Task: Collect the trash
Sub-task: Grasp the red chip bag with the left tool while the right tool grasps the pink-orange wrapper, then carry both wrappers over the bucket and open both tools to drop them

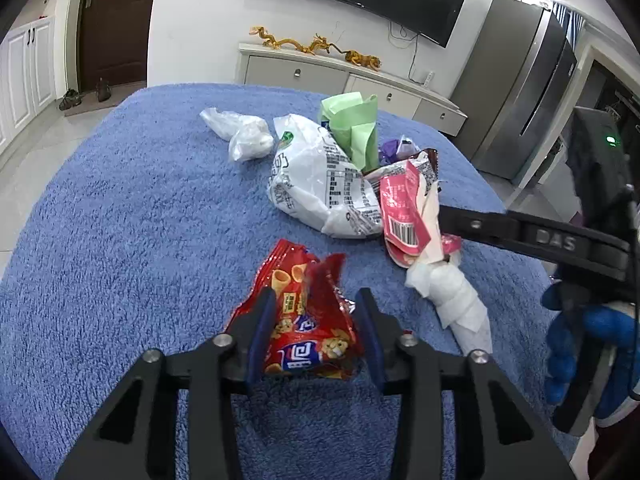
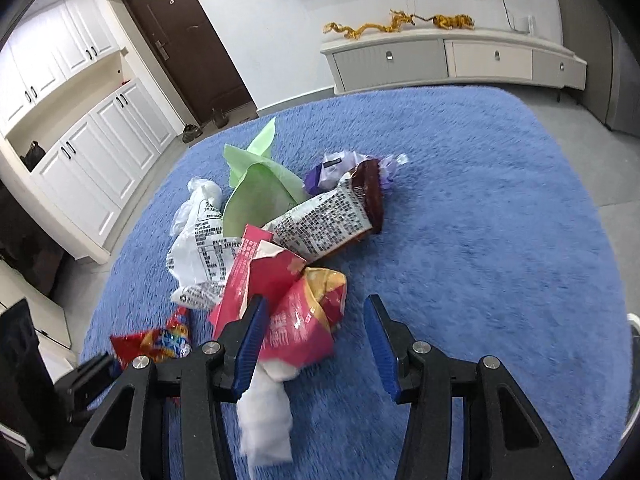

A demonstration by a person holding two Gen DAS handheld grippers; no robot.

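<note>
Blue shag rug [image 1: 120,220]: wide bare pile left of trash, rounded far edge meets grey floor.

Left gripper [image 1: 316,300]: jaws narrow, red snack wrapper [image 1: 304,320] between blue pads; contact on right pad unclear.

White printed bag [image 1: 320,184], green paper [image 1: 356,124], knotted white bag [image 1: 244,136] piled mid-rug.

Right gripper [image 2: 314,308]: jaws partly open, left pad against pink wrapper [image 2: 296,320], right pad over bare rug. White tissue wad [image 2: 266,416] lies under its left finger, partly hidden.

Right view: bare rug right of pile; purple wrapper [image 2: 336,166] part hidden behind brown-edged packet [image 2: 340,220].
</note>
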